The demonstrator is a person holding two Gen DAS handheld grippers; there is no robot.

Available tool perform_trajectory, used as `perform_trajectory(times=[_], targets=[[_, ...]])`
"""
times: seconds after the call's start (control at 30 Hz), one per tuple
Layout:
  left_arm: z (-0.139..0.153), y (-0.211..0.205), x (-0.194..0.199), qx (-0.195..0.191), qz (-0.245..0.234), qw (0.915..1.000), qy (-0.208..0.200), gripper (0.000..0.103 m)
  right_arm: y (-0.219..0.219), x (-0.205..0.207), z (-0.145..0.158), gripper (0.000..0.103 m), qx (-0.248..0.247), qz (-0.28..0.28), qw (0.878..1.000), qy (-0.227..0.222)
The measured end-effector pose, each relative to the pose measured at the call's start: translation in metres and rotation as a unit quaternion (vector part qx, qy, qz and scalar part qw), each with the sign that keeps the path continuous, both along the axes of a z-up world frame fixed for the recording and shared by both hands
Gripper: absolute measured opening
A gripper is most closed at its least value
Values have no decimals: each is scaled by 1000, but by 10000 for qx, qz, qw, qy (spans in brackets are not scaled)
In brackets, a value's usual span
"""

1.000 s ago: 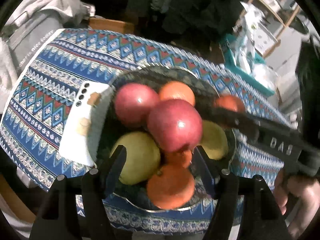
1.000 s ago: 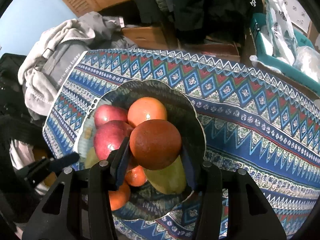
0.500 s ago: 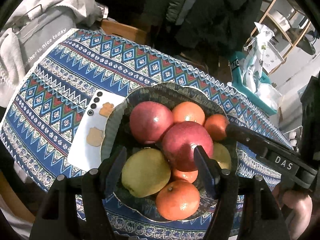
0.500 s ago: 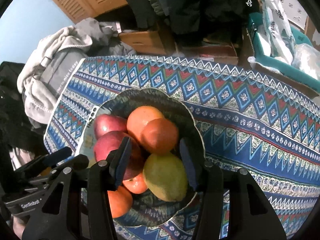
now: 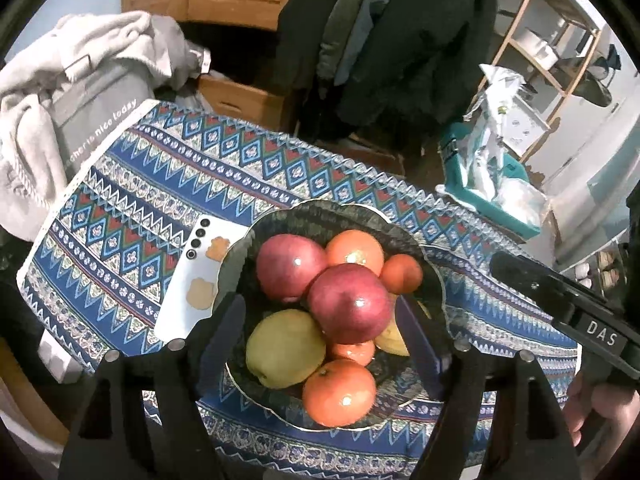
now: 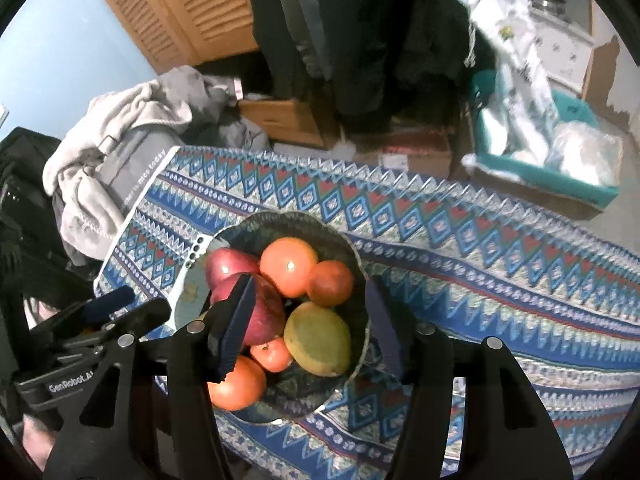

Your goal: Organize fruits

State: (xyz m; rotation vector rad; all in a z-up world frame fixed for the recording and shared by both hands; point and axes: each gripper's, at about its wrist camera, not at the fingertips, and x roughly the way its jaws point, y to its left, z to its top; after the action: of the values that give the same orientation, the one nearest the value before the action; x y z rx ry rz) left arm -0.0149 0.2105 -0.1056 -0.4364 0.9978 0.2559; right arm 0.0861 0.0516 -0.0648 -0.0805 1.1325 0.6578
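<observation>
A dark scalloped bowl (image 5: 320,206) on the patterned tablecloth holds the fruit pile. A red apple (image 5: 348,304) lies on top, with a second apple (image 5: 290,266), oranges (image 5: 354,248), a green pear (image 5: 284,348) and a yellow fruit around it. My left gripper (image 5: 320,340) hovers above the pile with its jaws opening and its pads clear of the apple. My right gripper (image 6: 308,324) hangs over the same bowl (image 6: 280,216), its jaws opening and holding nothing. Below it the small dark orange (image 6: 330,282) rests beside a bigger orange (image 6: 288,266) and a mango (image 6: 318,338).
A white phone (image 5: 192,280) lies half under the bowl's left rim. Grey clothes (image 5: 60,92) are heaped past the table's left end. A teal crate with plastic bags (image 6: 552,152) stands on the floor beyond the far edge. Bare tablecloth (image 6: 500,280) stretches right of the bowl.
The right gripper let the dark orange go onto the pile and rose. The left gripper's jaws widened off the top apple and it also lifted, so the bowl looks smaller.
</observation>
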Motion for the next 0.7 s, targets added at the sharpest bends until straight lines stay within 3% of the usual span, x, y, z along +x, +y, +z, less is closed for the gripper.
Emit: perform_trajectory(times=[0.23,0.47,0.7], targets=[[27,-12,-8,8,-110,9998,-190,80,-18,-13,36,65,67,-96,9994,-338],[61,-27,-18,382,-234,9977,-518,86,-31,-31,68,72,9,-106,9970,-762],[79,-37,-22,522,-398,9956,-668,89,-43,-43,90,79,-98,-189,9937,-1103]])
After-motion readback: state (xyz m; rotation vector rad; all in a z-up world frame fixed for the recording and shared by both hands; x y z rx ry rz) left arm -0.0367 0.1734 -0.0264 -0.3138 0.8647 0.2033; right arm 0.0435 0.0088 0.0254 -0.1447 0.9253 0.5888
